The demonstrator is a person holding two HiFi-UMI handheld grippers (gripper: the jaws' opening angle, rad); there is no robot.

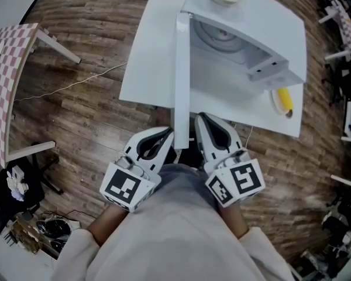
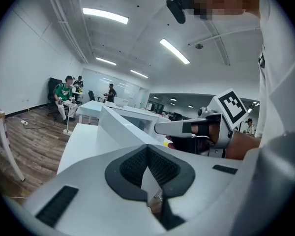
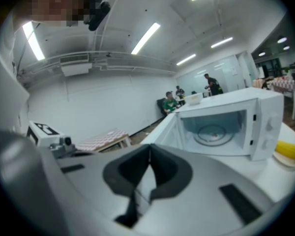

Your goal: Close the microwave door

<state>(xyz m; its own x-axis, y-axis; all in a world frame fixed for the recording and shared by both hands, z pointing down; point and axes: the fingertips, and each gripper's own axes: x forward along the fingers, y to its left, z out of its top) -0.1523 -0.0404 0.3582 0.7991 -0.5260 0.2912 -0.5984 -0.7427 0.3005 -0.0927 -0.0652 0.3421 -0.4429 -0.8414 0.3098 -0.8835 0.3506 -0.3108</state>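
Microwave door point(image 1: 182, 75) open, edge-on, long axis pointing away from microwave point(image 1: 263, 22)

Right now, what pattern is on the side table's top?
The table top is pink-and-white checked; the head view shows it best.

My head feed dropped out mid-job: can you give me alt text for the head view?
A white microwave on a white table has its door swung wide open toward the person, seen edge-on. The left gripper and right gripper, both shut and empty, flank the door's near end.
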